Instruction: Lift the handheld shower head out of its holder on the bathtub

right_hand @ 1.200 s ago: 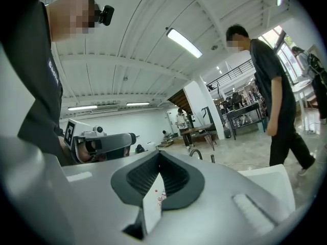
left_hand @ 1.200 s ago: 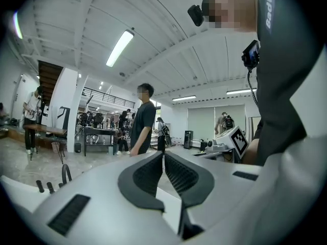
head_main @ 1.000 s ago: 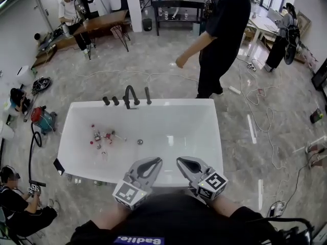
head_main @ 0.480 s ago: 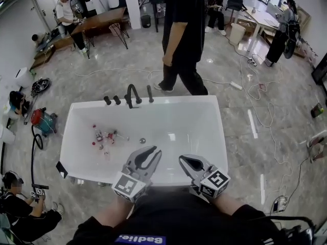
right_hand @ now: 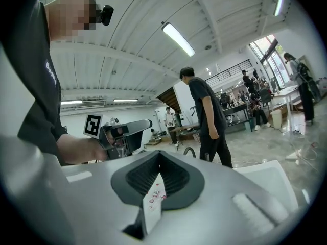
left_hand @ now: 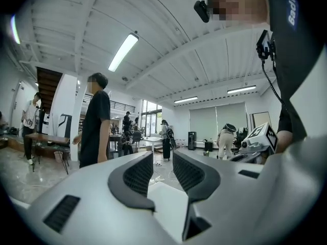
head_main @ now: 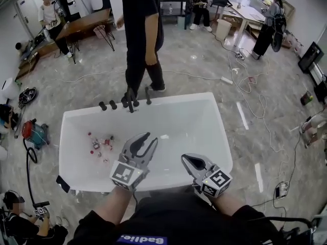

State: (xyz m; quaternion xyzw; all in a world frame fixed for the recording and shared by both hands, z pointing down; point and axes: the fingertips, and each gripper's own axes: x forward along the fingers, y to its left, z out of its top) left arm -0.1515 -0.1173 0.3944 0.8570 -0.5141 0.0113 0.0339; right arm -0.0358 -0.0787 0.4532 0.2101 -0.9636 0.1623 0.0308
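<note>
Approach step. Left gripper (head_main: 148,139) jaws have just been opening, nothing between them; right gripper (head_main: 186,161) clenched, empty. Shower head (head_main: 147,95) sits in its holder on tub (head_main: 223,137) far rim. Next: reach across, clamp its handle.

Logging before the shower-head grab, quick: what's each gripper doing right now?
Left gripper: open, jaws have just been opening, nothing between them.
Right gripper: closed, empty.

Probably open-plan lab or workshop: freestanding bathtub (head_main: 184,100), desks (head_main: 87,23), floor cables (head_main: 244,79).
</note>
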